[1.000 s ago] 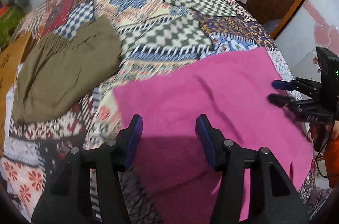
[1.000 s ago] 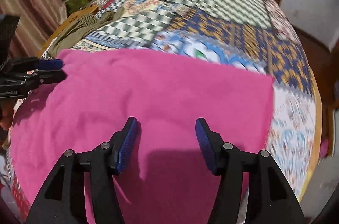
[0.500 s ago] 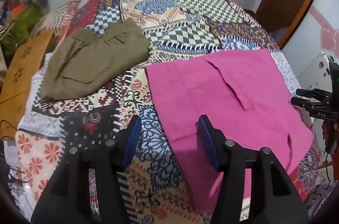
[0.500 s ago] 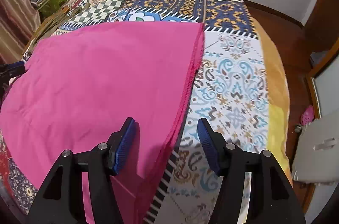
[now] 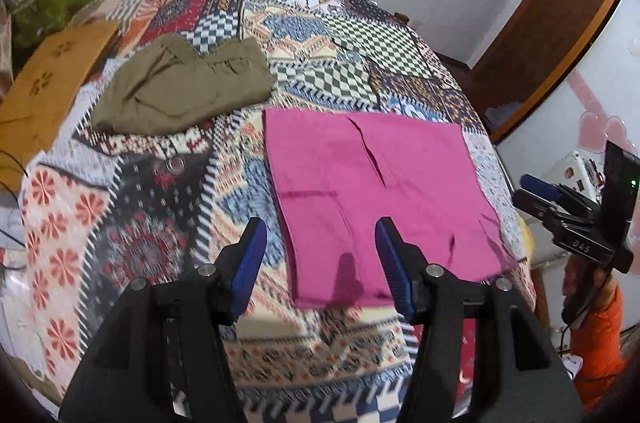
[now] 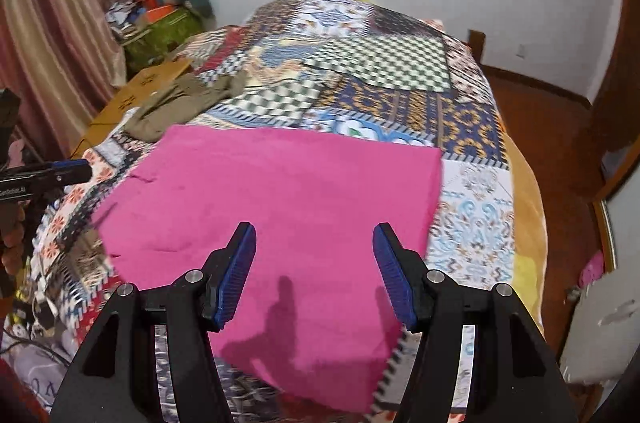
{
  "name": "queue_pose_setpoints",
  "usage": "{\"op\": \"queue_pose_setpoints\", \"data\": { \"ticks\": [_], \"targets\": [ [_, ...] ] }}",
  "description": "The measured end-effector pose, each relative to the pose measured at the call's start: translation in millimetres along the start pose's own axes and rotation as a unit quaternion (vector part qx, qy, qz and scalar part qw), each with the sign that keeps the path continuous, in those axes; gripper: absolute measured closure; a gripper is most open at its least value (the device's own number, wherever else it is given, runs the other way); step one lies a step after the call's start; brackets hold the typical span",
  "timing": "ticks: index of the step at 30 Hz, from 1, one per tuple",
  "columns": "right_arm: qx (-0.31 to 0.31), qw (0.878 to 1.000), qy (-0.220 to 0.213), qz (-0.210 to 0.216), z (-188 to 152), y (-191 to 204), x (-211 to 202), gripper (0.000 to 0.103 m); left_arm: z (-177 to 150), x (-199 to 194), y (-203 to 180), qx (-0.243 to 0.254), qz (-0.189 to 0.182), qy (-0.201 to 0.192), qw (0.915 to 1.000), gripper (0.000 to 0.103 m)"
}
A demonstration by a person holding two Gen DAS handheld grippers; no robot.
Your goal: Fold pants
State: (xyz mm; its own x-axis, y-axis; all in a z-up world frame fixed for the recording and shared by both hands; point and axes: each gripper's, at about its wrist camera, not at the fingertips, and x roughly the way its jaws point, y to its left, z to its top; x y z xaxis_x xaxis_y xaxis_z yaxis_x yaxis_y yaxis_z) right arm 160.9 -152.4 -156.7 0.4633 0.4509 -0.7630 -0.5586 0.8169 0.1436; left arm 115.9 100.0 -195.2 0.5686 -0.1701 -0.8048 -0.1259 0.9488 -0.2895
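even indoor light, soft shadows, fisheye-bent edges, slight blur.

Quilt (image 5: 168,231) pattern blurred, perhaps floral

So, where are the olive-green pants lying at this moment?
In the left wrist view the olive-green pants lie crumpled on the patchwork bedspread, up and left of the flat pink pants, beside a brown cardboard piece.

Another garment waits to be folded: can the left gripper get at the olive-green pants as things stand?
Probably yes: the left gripper is open and empty, and nothing lies on the patterned quilt between it and the olive-green pants.
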Motion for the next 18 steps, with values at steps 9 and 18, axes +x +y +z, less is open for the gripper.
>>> {"op": "queue_pose_setpoints", "data": {
  "ticks": [9, 18],
  "targets": [
    [-0.017, 0.999, 0.030, 0.026, -17.1, 28.1, 22.8, 0.046, -37.4, 8.0, 4.9, -0.052, -0.030, 0.051, 0.9969, 0.045],
    [-0.025, 0.998, 0.049, 0.023, -38.6, 37.0, 38.1, 0.046, -54.6, 21.8, 11.0, -0.089, -0.068, 0.081, 0.9904, 0.044]
  ]
}}
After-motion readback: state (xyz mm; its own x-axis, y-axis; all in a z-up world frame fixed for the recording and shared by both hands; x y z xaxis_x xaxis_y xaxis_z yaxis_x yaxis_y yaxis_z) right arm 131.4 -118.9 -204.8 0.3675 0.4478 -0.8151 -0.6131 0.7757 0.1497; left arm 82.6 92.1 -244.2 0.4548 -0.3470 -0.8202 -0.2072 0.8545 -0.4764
